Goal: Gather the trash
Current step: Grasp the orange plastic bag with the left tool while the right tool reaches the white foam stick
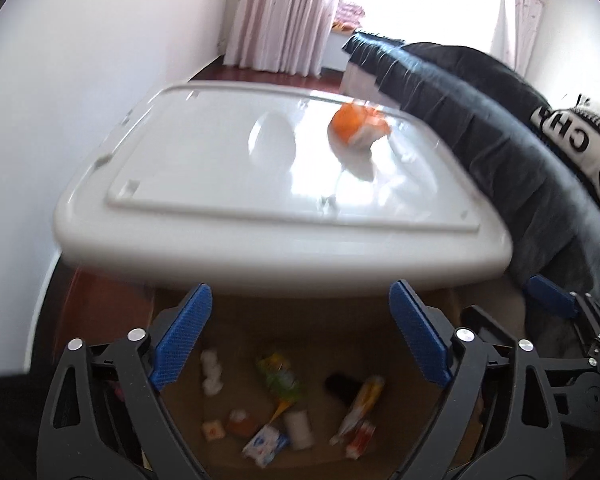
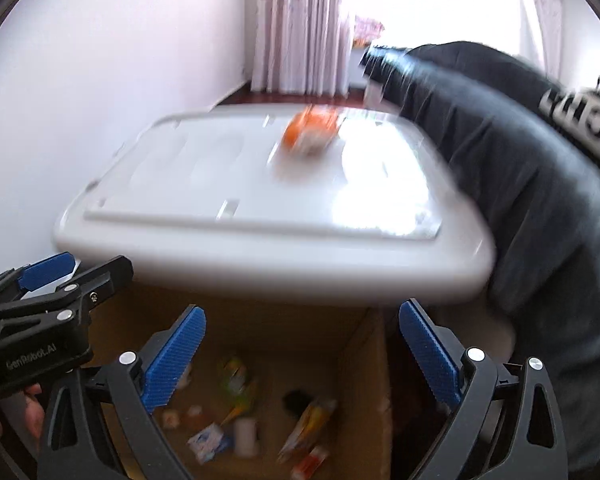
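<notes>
Both grippers stand wide open with nothing between the blue pads: the left gripper [image 1: 300,336] and the right gripper [image 2: 302,356]. Under them is the brown cardboard box [image 1: 340,320] with mixed small wrappers and packets [image 1: 284,408] lying on its bottom. At 12 o'clock from the jaws, the crumpled orange and white wrapper [image 1: 358,124] lies on the white plastic table [image 1: 228,184].

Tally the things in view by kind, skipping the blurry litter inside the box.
Table: 1
Orange item on it: 1
Box: 1
Grippers: 2 (left gripper, right gripper), both open
Total: 5
</notes>
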The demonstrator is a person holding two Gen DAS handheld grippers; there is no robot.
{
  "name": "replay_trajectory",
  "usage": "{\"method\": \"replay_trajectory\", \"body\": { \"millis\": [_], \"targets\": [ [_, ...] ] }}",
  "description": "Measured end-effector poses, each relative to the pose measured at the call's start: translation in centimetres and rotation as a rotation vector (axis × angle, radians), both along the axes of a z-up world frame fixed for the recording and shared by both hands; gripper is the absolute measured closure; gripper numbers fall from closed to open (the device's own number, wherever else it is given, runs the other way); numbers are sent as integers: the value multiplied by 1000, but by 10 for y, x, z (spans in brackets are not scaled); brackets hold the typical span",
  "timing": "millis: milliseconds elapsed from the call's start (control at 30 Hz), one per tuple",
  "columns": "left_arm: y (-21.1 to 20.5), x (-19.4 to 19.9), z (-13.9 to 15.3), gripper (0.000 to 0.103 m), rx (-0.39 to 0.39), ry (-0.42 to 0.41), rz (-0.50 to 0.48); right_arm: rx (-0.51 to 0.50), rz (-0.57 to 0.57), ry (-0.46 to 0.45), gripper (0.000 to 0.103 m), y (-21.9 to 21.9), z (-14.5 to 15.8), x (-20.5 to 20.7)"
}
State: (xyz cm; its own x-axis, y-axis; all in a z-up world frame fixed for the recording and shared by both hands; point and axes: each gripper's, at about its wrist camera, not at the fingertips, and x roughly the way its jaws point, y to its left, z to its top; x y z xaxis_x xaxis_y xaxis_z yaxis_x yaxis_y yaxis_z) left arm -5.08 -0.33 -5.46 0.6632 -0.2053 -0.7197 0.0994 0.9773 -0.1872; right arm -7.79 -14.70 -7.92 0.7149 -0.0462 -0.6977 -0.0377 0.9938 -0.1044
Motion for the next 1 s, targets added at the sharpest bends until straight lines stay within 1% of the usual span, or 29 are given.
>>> {"method": "replay_trajectory", "body": {
  "millis": [67, 100, 200, 333, 433, 500, 600, 700, 833, 900, 967, 1000],
  "targets": [
    [-7, 26, 11, 14, 9, -20, -6, -23, -16, -45, 5, -9, 15, 11],
    [-11, 40, 16, 14, 15, -31, -8, -39, -42, -76, 5, -18, 27, 19],
    [-21, 75, 27, 14, 42, -69, -8, -78, -117, -123, 5, -43, 49, 36],
    [-40, 122, 31, 14, 90, -90, -33, -128, -230, -201, 5, -86, 77, 50],
    [-62, 160, 25, 14, 106, -85, -66, -123, -278, -247, 5, -109, 91, 49],
    [-77, 182, 18, 14, 102, -61, -91, -89, -291, -256, 5, -119, 92, 48],
    [-102, 214, 7, 13, 86, -35, -112, -37, -291, -251, 5, -121, 86, 47],
    [-119, 245, -2, 13, 83, -19, -115, -18, -267, -254, 5, -117, 87, 45],
    [-145, 290, -27, 13, 148, 22, -125, -26, -229, -261, 5, -108, 87, 46],
    [-150, 304, -40, 14, 178, 43, -119, -42, -209, -253, 5, -105, 85, 48],
    [-146, 312, -50, 33, 158, 40, -117, -65, -201, -250, 5, -102, 82, 49],
    [-143, 312, -53, 46, 151, 40, -123, -64, -200, -247, 5, -102, 82, 50]
  ]
}}
